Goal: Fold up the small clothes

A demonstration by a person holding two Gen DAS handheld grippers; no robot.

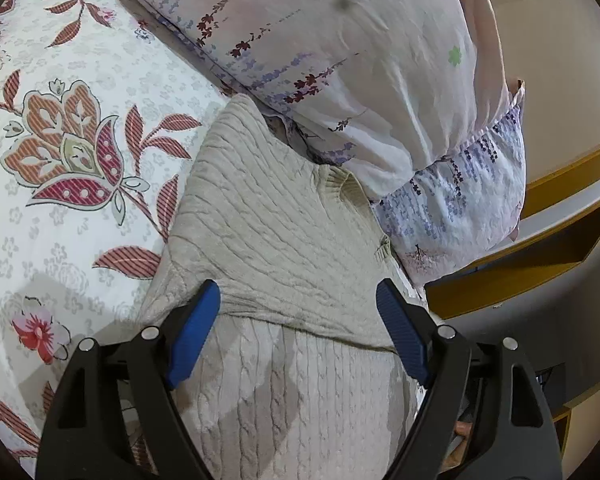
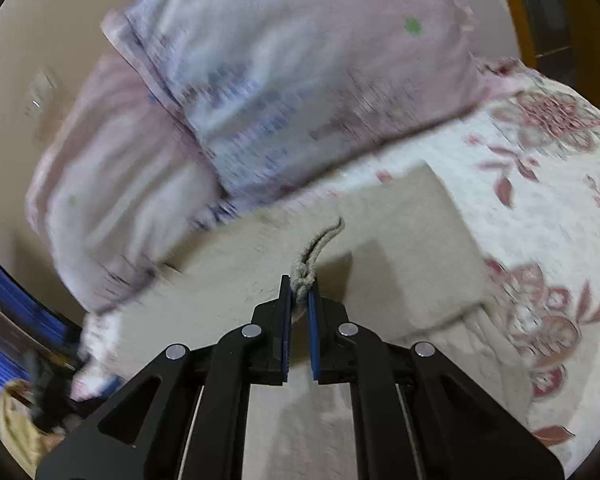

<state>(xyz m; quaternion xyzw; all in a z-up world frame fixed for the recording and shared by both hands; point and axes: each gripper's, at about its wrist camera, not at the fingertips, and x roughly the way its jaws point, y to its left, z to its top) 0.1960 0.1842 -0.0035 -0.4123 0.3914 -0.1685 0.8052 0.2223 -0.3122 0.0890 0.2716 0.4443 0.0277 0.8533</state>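
Observation:
A beige cable-knit sweater [image 1: 268,232] lies on the floral bed sheet [image 1: 72,128], its upper part folded over the lower part. My left gripper [image 1: 298,300] hovers just above the fold line with its blue pads wide apart and nothing pinched between them. In the right wrist view the same sweater [image 2: 400,240] looks blurred. My right gripper [image 2: 300,292] is shut on a bunched edge of the knit, and a thin ridge of fabric rises from the pads away from the camera.
Two pale lavender-print pillows [image 1: 340,60] lie against the sweater's far edge. A wooden bed frame [image 1: 540,248] and grey floor lie to the right. In the right wrist view, blue and yellow items [image 2: 8,360] sit low at the left past the bed's edge.

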